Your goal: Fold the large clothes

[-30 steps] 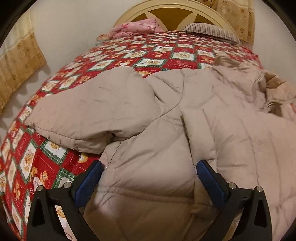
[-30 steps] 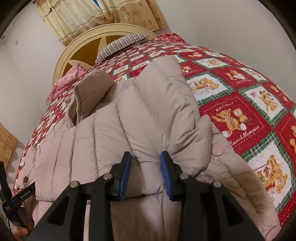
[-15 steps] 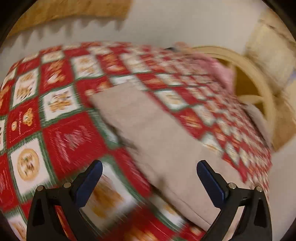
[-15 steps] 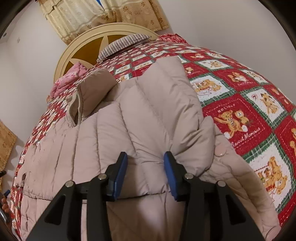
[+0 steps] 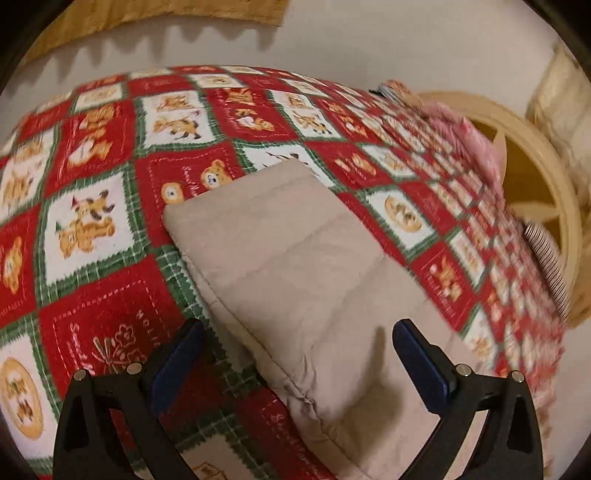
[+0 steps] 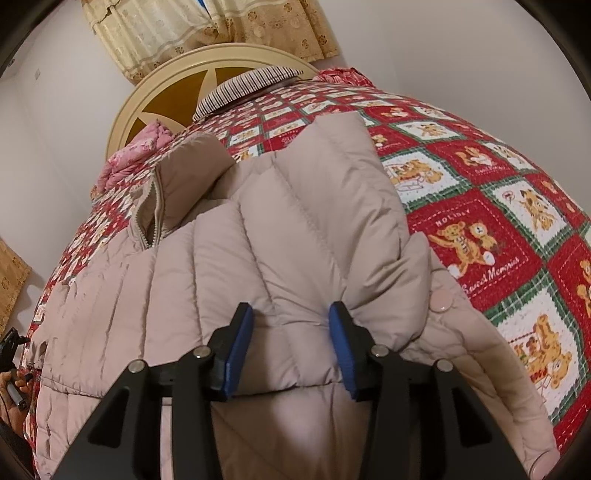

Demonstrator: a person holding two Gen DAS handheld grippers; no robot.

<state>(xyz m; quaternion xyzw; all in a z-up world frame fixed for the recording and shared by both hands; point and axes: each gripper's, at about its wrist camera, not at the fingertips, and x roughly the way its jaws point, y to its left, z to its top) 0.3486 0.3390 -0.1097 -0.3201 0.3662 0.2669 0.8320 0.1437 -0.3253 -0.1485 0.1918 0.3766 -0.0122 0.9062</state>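
- One beige quilted puffer jacket (image 6: pixel 280 236) lies spread over one bed covered by a red, green and white teddy-bear patchwork quilt (image 6: pixel 480 236); in the right wrist view it fills the frame from 6 o'clock up to about 12 o'clock.
- One jacket sleeve (image 6: pixel 343 184) is folded over the body, its cuff end pointing toward 12 o'clock; a second sleeve (image 5: pixel 295 258) shows in the left wrist view, lying flat on the quilt from 5 o'clock up to the centre.
- One stand-up collar with a zip (image 6: pixel 162 206) sits at 10 o'clock in the right wrist view.
- One round pink snap button (image 6: pixel 439 301) shows on the jacket at 3 o'clock, just beside the folded sleeve's edge.
- The right gripper (image 6: pixel 291 343), black with two blue pads, is partly open: a bunched fold of jacket fabric lies between the pads and both touch it, but a firm pinch cannot be told.
- The left gripper (image 5: pixel 295 362), also with two blue pads, is spread wide and grips nothing; the second sleeve passes under the gap, with the left pad over bare quilt and the right pad over fabric.
- One cream round headboard with a brown star cut-out (image 6: pixel 177 96) stands at 11 o'clock.
- Two pillows lean by it: one striped (image 6: pixel 251 83), one pink floral (image 6: pixel 136 155).
- One patterned gold curtain (image 6: pixel 207 29) hangs at 12 o'clock.
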